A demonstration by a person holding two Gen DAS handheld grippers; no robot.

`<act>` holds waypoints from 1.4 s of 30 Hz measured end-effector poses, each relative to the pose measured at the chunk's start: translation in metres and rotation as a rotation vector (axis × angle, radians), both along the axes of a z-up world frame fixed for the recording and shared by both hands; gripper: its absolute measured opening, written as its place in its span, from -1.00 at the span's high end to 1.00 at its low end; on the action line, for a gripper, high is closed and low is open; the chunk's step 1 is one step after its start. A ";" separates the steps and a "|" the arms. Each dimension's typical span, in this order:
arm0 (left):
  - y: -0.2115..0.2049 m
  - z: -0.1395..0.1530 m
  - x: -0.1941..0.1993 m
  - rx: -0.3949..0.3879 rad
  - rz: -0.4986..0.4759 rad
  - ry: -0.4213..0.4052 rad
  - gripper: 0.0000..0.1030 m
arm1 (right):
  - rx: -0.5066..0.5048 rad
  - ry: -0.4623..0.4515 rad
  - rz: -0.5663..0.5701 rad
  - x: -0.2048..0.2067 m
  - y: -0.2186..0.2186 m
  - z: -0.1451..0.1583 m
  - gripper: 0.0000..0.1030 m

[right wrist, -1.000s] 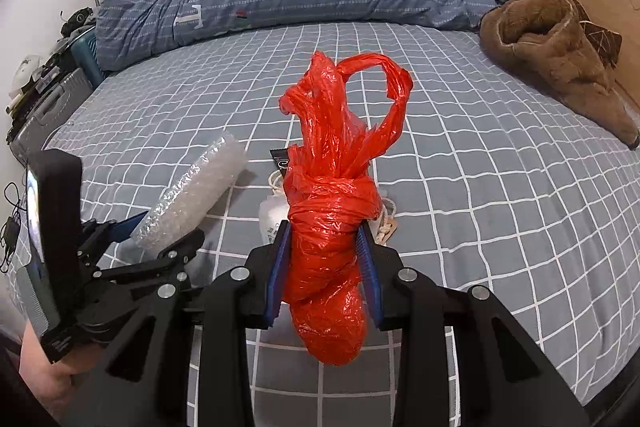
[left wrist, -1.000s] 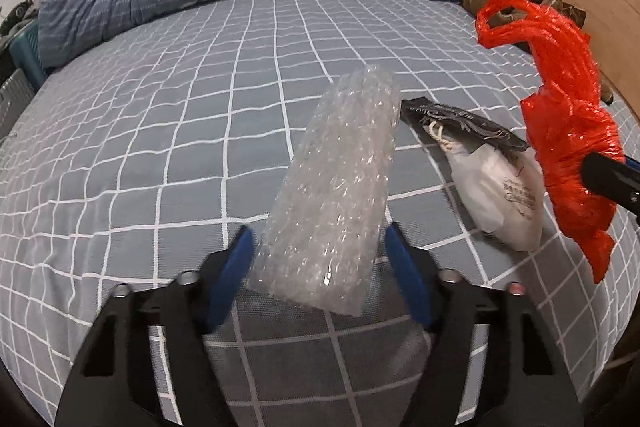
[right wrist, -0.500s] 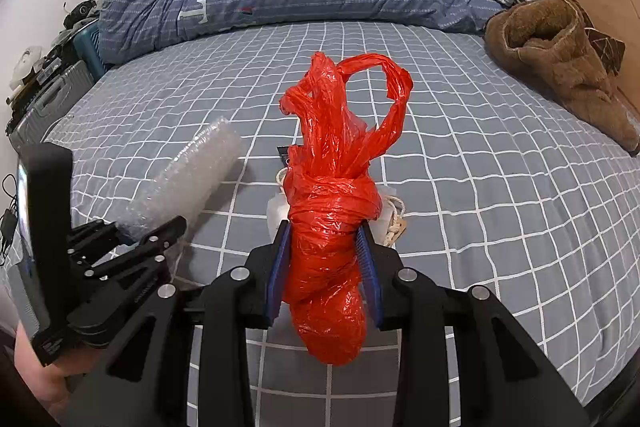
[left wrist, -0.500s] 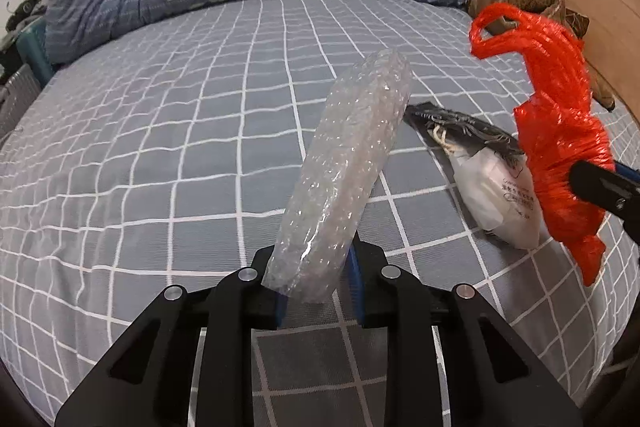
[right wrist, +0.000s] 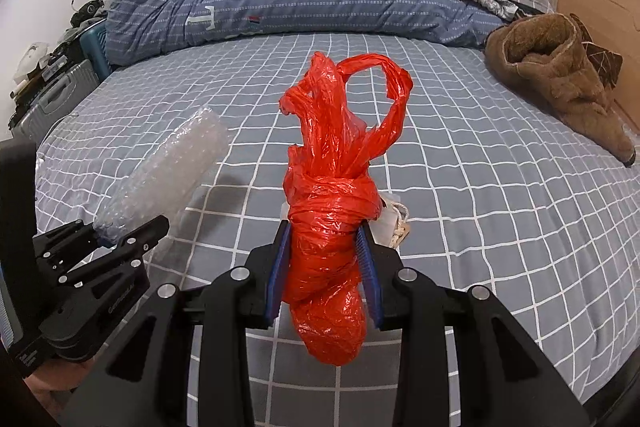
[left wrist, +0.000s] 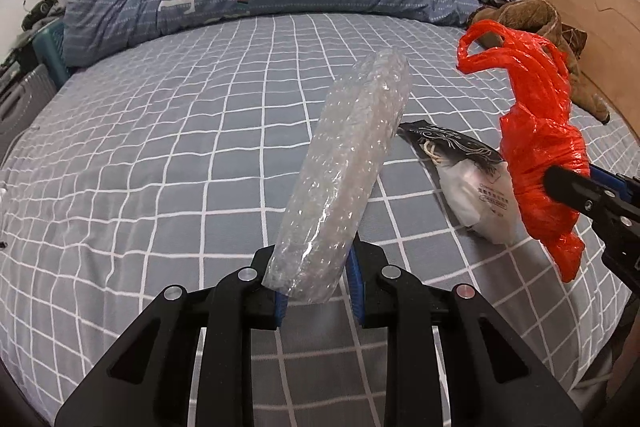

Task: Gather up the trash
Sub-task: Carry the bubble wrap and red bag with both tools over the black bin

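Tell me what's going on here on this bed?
A person is collecting trash off a bed with two handheld grippers. The left gripper is shut on a roll of bubble wrap, held clear of the checked bedsheet. The right gripper is shut on a knotted red plastic bag. A white packet with a black end lies on the sheet between them, not yet picked up.

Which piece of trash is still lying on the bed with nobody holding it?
The white packet with the black top. The bubble wrap roll is in the left gripper, the red plastic bag in the right gripper.
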State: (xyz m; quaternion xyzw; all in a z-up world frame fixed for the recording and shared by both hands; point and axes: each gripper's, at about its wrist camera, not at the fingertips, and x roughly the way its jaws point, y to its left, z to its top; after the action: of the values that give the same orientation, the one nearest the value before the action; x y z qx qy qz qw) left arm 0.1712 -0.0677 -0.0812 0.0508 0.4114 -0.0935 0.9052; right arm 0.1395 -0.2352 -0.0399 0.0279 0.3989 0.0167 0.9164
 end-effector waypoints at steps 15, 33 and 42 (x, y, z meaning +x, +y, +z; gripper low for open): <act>0.004 0.015 -0.043 -0.033 0.014 -0.027 0.55 | 0.011 -0.021 0.015 -0.044 0.002 0.002 0.39; 0.000 0.017 -0.094 -0.032 0.004 -0.018 0.55 | -0.004 -0.025 0.015 -0.081 0.008 0.009 0.39; -0.003 0.017 -0.116 -0.036 0.003 -0.008 0.55 | -0.012 -0.031 0.031 -0.107 0.017 0.013 0.39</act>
State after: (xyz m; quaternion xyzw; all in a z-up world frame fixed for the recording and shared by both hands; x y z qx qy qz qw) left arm 0.0548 -0.0707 -0.0645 0.0341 0.4063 -0.0995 0.9077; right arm 0.0323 -0.2180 -0.0274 0.0162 0.3853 0.0290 0.9222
